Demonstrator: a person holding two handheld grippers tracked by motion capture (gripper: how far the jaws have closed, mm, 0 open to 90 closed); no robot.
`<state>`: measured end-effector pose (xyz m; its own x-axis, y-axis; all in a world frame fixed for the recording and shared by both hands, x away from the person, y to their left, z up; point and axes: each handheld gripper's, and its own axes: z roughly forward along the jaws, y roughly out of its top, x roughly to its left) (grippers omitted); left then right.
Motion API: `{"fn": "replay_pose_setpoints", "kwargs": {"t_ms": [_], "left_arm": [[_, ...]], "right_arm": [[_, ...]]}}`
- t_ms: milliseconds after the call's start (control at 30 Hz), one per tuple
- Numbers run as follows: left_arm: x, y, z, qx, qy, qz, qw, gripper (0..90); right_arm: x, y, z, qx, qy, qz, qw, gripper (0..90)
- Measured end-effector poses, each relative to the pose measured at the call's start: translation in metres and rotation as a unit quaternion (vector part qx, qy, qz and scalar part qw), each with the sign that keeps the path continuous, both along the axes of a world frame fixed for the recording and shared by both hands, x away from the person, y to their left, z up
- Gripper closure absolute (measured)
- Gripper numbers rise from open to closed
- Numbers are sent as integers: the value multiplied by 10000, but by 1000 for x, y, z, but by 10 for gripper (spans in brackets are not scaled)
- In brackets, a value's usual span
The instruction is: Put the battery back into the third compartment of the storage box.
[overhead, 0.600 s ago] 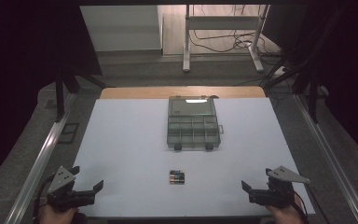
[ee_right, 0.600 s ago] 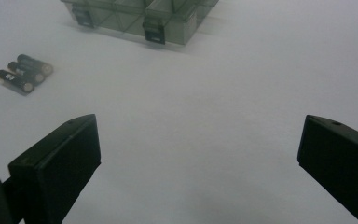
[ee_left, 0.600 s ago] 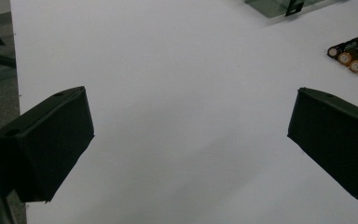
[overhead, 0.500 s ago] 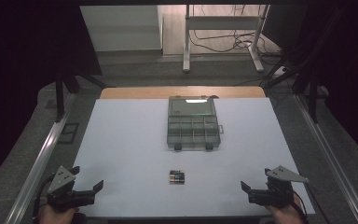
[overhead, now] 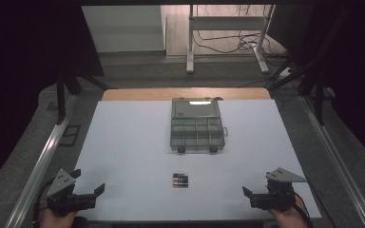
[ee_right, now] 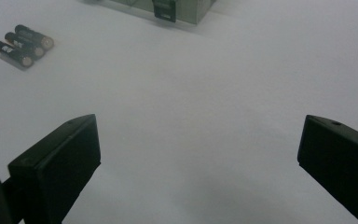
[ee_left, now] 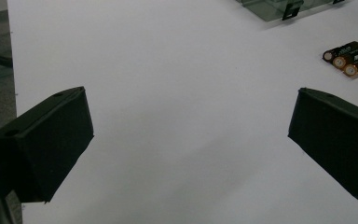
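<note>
Batteries [overhead: 181, 180], three slim cylinders w/ gold ends, lie side by side on matte white table [overhead: 123, 152], near translucent plastic compartment box [overhead: 197, 126]. My left gripper [overhead: 89, 194] & right gripper [overhead: 249, 195] rest low at near corners, jaws spread wide, gripping nothing.

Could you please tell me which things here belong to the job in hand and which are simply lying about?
Part of the job:
- batteries, three side by side on the table
- compartment box, lid open
- left hand-held gripper, open
- right hand-held gripper, open

Just lying about:
- metal stand beyond the table
- cables on the floor
</note>
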<state>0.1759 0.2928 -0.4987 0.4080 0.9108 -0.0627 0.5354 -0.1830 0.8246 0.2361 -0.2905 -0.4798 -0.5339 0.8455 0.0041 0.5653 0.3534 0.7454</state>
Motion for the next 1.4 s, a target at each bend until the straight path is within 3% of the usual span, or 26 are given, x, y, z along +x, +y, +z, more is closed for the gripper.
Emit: {"fn": "replay_pose_setpoints", "kwargs": {"t_ms": [200, 433, 633, 1233, 1400], "left_arm": [[2, 2, -1, -112, 103, 25, 9999, 4], [3, 2, -1, -79, 123, -11, 9999, 1], [3, 3, -1, -139, 128, -12, 9998, 1], [4, 2, -1, -125, 155, -97, 9998, 1], [4, 3, -1, -141, 153, -110, 9997, 0]], "right_arm": [[0, 2, 0, -93, 12, 53, 9999, 0], [1, 6, 0, -214, 23, 197, 9996, 0], [2, 14, 0, -101, 1, 344, 9994, 0], [21, 45, 11, -272, 74, 808, 9963, 0], [29, 58, 11, -208, 178, 942, 9952, 0]]}}
